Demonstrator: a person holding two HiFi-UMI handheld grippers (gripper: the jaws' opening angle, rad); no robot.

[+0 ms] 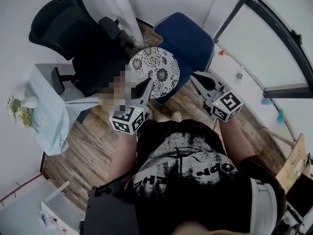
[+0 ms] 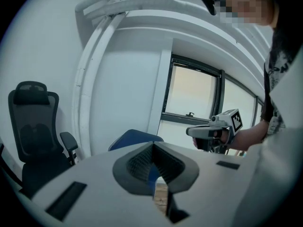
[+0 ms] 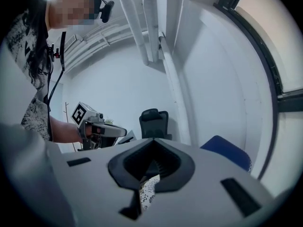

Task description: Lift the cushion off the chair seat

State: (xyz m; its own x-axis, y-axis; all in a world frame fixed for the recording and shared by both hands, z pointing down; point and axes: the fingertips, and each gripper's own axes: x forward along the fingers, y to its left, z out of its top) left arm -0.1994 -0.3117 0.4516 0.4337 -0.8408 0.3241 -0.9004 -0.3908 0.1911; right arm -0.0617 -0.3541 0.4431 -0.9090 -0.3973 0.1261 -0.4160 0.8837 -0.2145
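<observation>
Cushion (image 1: 155, 71) lies on the chair (image 1: 191, 39) seat, left gripper (image 1: 146, 83) and right gripper (image 1: 195, 77) flank it, probably for a two-sided lift, both apparently closed, empty

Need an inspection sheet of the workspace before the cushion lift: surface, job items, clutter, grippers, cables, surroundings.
surface: blue chair, seat mostly under the cushion; wood floor below.
job's things: round patterned cushion lies on the seat, not gripped.
clutter: nothing seen on the seat.
grippers: left gripper and right gripper both shut and empty, near the cushion's front edge, one on each side.
cables: one thin lead at the person's chest; nothing seen on the floor.
surroundings: black office chair left of the blue chair; cloth-covered table with flowers; window on the right.
</observation>
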